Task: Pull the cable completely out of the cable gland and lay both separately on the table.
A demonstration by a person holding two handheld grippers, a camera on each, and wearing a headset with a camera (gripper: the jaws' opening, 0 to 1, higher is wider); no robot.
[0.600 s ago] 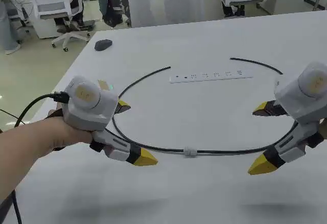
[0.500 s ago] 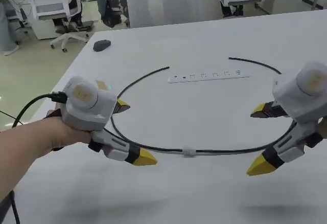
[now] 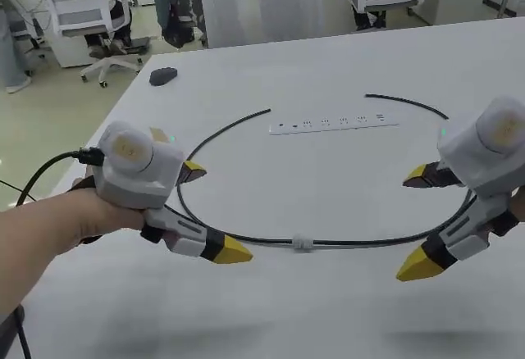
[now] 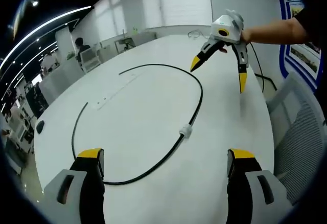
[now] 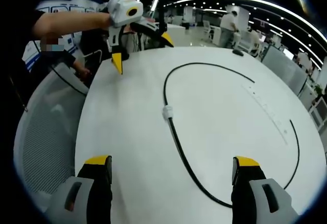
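Cable (image 3: 344, 243) lies looped mid-tabletop (image 3: 328, 64), with the cable gland (image 3: 303, 243) threaded on its near run. Left gripper (image 3: 223, 211) and right gripper (image 3: 405, 228) flank the gland, jaws spread, gripping nothing. Each gripper view faces the opposite gripper across the gland. Head view shows the power strip (image 3: 328, 123) plainly and the mouse (image 3: 162, 75) near the far-left edge.

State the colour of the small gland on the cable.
White gland on black cable; clearest in the head view.

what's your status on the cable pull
Left gripper and right gripper open, holding nothing. Cable threaded through gland, both on table. Power strip beyond, not in the way.
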